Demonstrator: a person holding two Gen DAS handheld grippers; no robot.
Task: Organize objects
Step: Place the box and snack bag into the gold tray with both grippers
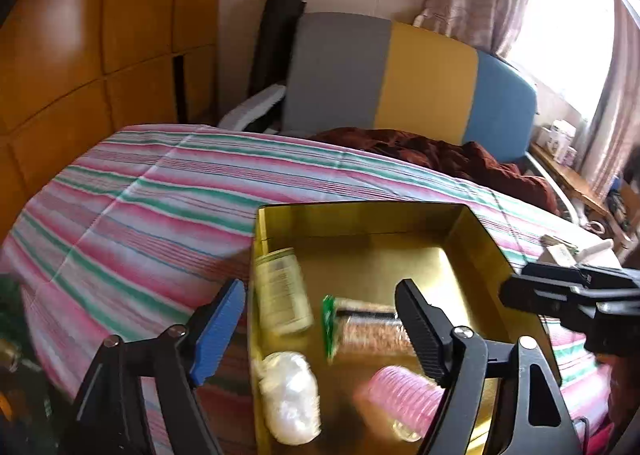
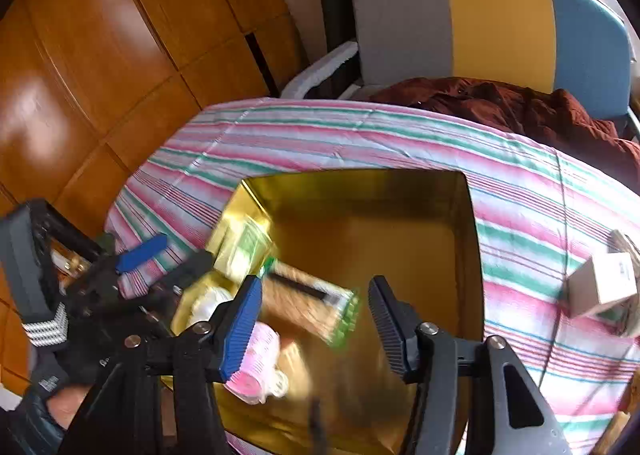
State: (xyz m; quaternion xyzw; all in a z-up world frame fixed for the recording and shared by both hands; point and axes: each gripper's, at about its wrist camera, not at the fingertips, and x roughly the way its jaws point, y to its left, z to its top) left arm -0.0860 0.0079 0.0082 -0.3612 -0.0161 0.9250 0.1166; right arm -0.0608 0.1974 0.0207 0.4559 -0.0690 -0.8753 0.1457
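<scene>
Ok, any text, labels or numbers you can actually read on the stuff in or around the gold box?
None can be read.
Pale jar in the gold box: printed label, blurred.
Green-edged packet: print blurred.
Small carton on the striped cloth: dark mark, too small to read.

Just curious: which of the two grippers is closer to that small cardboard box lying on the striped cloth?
Right. The right gripper hovers over the gold tray, with the cardboard box just past the tray's right wall. The left gripper sits at the tray's far left.
</scene>
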